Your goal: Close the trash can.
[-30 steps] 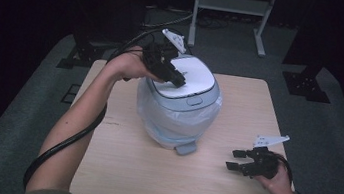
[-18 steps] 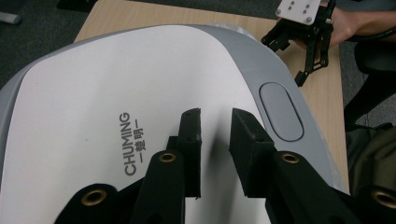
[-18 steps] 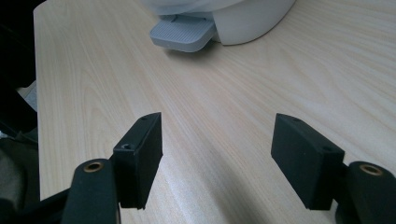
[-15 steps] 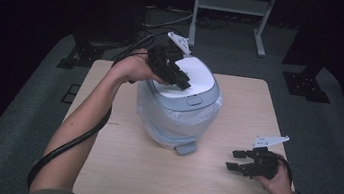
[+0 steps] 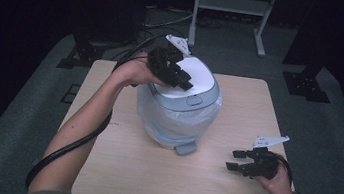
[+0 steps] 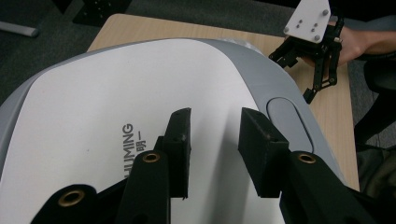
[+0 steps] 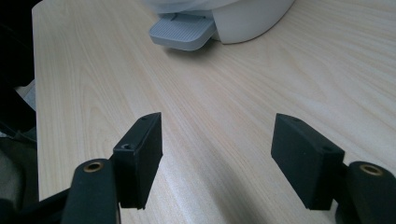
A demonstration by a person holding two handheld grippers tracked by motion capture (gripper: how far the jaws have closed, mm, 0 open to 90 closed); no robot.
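Where the wooden table (image 5: 115, 170) is widest, near its middle, stands a rounded pedal bin (image 5: 176, 123), squat and pot-bellied, with a clear, crinkled plastic bag lining it and folded out over its body. Its lid (image 6: 93, 102) is smooth white plastic with a grey rim, gently domed, with dark lettering printed on it and an oval grey push-button (image 6: 287, 121) set near the front edge. A flat, ribbed grey pedal (image 7: 182, 31) sticks out at the foot of the bin, toward the person.

Over the lid hangs the left gripper (image 5: 175, 75), its black, blocky jaws partly apart with nothing between them; they have just been opening, and they sit just above the white surface. The right gripper (image 5: 244, 164) rests well apart from the bin, near the table's front right corner, its jaws spread wide over bare, pale wood grain and holding nothing.
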